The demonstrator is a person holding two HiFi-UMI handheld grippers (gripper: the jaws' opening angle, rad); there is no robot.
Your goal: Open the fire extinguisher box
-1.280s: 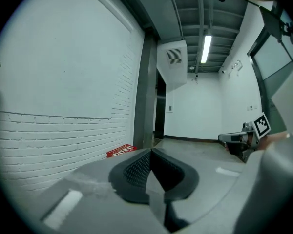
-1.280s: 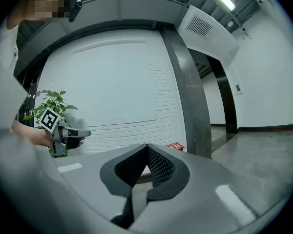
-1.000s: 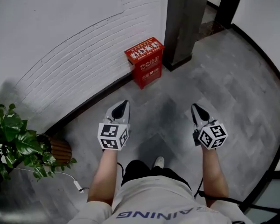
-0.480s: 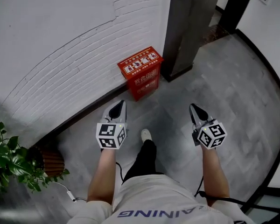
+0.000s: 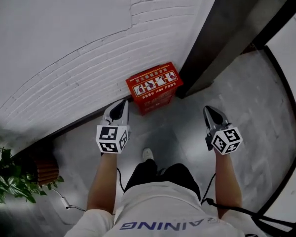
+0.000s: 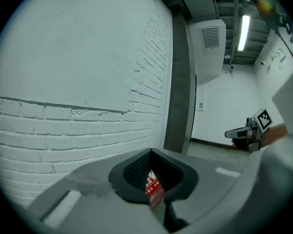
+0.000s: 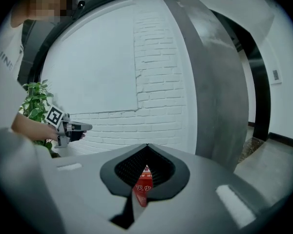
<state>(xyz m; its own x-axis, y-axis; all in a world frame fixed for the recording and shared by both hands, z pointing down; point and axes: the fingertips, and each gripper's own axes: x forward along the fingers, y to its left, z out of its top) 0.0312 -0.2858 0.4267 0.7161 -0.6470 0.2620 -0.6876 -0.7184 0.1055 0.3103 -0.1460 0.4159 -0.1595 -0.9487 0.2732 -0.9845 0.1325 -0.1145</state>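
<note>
The red fire extinguisher box (image 5: 154, 89) stands on the grey floor against the white brick wall, its lid with pictograms down. My left gripper (image 5: 122, 104) hovers just left of the box's front, jaws together and holding nothing. My right gripper (image 5: 208, 110) hangs to the right of the box, apart from it, shut and empty too. In the left gripper view a sliver of the red box (image 6: 154, 190) shows through the notch between the jaws. The right gripper view shows the same red box (image 7: 142, 187) straight ahead.
A dark pillar (image 5: 222, 38) rises right beside the box. A black baseboard runs along the brick wall (image 5: 89, 58). At the far left a potted plant (image 5: 7, 184) stands in a woven pot (image 5: 39, 168), with a cable (image 5: 64, 201) on the floor. The person's shoe (image 5: 147, 154) is below the box.
The person has stepped forward toward the wall, so the red box now lies close in front of both grippers. Both grippers have kept their jaws together.
</note>
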